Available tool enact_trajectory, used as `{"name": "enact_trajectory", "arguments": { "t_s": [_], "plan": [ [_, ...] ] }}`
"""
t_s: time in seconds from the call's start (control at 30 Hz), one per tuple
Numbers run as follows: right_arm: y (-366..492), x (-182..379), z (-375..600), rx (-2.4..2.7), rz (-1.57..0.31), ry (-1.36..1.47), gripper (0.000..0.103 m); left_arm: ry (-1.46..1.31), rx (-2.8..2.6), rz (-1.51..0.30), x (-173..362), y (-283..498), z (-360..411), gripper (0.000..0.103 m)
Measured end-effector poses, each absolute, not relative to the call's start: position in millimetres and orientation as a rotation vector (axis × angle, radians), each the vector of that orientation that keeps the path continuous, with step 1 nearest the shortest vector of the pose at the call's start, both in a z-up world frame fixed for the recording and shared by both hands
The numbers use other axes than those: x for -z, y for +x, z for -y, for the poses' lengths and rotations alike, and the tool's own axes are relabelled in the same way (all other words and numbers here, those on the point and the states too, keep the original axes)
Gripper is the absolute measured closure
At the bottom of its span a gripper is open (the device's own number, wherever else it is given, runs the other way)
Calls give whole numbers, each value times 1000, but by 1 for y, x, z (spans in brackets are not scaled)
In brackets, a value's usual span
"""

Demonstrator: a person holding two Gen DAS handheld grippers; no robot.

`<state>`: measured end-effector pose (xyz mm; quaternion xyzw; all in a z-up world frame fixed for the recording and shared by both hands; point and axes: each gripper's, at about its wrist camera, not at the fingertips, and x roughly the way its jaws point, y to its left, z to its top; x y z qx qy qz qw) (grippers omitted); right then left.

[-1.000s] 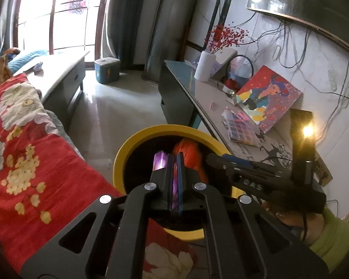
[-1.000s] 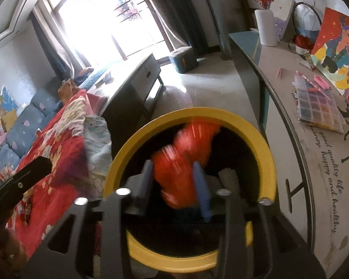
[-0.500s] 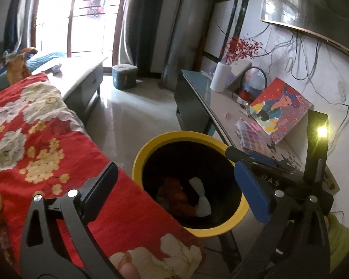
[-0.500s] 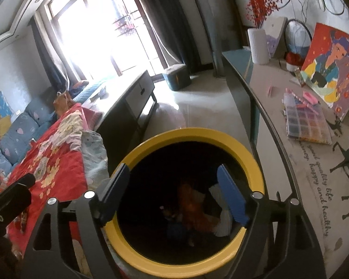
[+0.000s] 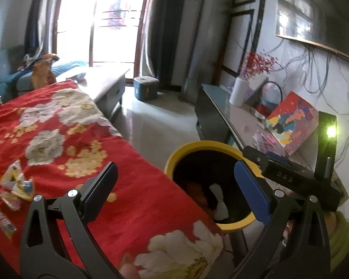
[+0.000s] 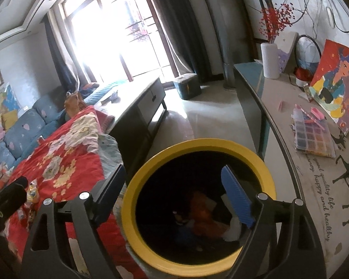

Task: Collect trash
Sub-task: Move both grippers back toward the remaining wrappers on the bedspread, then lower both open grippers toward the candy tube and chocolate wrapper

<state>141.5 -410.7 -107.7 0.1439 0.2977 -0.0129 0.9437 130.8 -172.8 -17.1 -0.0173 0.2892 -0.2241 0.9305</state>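
While the orange wrapper (image 6: 203, 211) and white paper scraps (image 6: 232, 230) lie at the bottom of the yellow-rimmed bin (image 6: 197, 144), my right gripper (image 6: 174, 197) hangs just above its mouth, jaws opening with nothing between them. My left gripper (image 5: 174, 186) is spread wide and empty over the red flowered blanket (image 5: 139, 197) beside the bin. More wrappers (image 5: 16, 183) lie on that blanket, well apart from the bin.

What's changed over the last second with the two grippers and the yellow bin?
Both let go: the left gripper dropped its purple wrapper, the right gripper its orange wrapper, now in the yellow bin. Right jaws are opening further. Left view swung toward the red blanket. Bin unmoved.
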Motion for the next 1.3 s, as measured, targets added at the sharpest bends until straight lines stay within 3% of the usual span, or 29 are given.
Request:
{"name": "enact_trajectory", "arguments": {
  "t_s": [1.3],
  "plan": [
    [124,88,274,-260,-601,142,20,-180,147,-513,8,104,36,11]
  ]
}}
